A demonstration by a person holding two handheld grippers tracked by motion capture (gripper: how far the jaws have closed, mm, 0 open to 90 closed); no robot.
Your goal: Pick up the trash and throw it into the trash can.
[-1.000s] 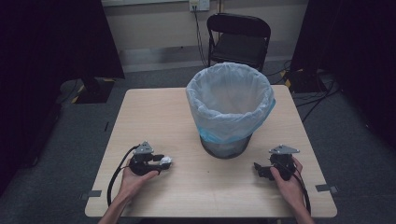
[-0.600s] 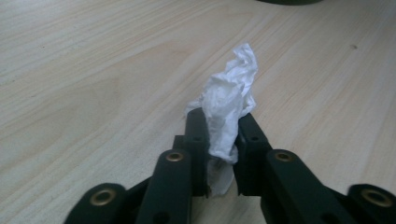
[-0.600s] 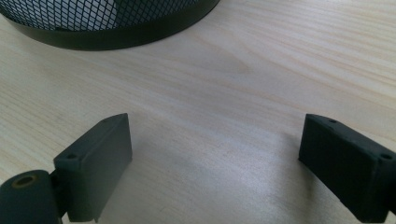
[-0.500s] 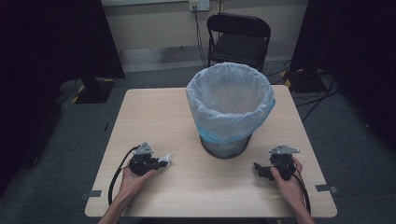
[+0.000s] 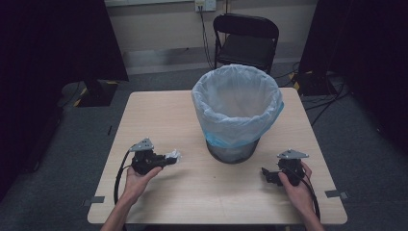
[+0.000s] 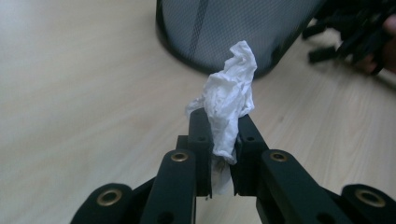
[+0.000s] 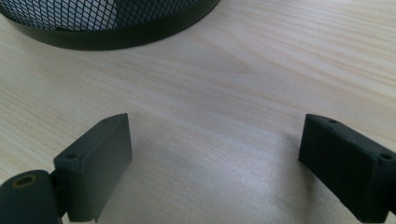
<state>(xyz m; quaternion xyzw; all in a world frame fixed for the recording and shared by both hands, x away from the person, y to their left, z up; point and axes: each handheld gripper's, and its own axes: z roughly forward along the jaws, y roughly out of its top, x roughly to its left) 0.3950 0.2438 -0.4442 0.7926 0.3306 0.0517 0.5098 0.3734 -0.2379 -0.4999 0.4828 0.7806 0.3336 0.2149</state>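
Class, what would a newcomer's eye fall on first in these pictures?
The black mesh wastebasket with a pale blue plastic liner stands on the light wooden table. At its left, the left gripper pinches a crumpled white tissue; the right gripper gapes open over bare wood.

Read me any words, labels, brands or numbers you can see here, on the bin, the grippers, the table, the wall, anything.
None can be read.
The bin, its liner, the tissue, the table and both grippers carry no visible text.
The wall outlet is too small and blurred to show any marking.
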